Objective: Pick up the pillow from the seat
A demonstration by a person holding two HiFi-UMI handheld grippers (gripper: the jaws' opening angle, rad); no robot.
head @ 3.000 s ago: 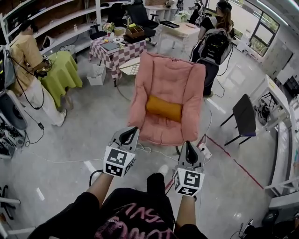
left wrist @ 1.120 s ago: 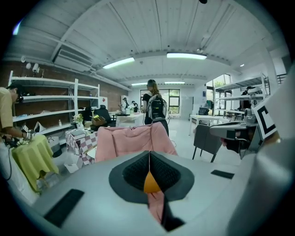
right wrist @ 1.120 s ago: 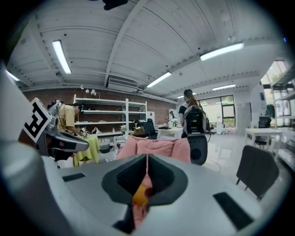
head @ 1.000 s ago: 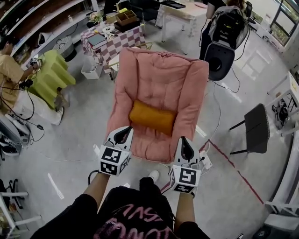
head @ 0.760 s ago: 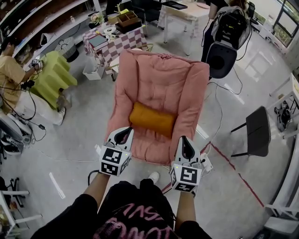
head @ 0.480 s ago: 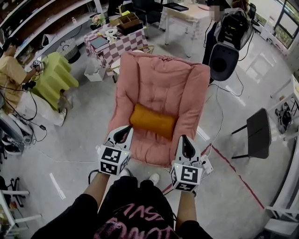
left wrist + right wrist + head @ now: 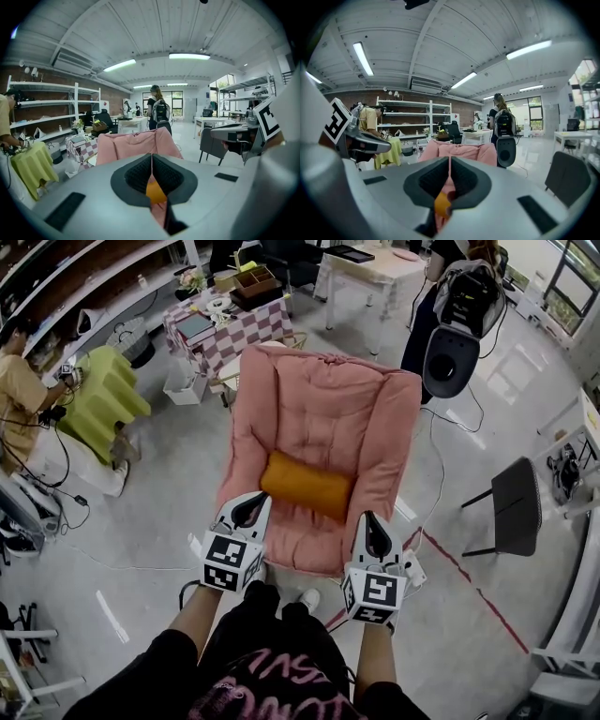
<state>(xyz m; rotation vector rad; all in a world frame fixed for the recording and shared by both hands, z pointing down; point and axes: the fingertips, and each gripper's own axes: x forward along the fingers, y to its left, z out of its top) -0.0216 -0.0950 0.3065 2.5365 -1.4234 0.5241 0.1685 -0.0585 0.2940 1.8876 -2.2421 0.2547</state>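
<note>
Pillow [image 7: 307,486], orange and oblong, lies crosswise on the seat of the pink armchair [image 7: 323,399], against the foot of its backrest. Left gripper [image 7: 250,508] hovers at the armchair's front left corner, jaws pressed together with nothing between them, short of the pillow. Right gripper [image 7: 374,529] hangs at the armchair's front right corner, its jaws likewise closed and empty, also clear of the pillow. Each carries a cube with black-and-white square markers. Pink lettering shows on the person's black shirt [image 7: 272,681], too cut off to read. Behind the armchair's left side stands a checkered table [image 7: 239,326]; to the armchair's right is a black chair [image 7: 516,504].
</note>
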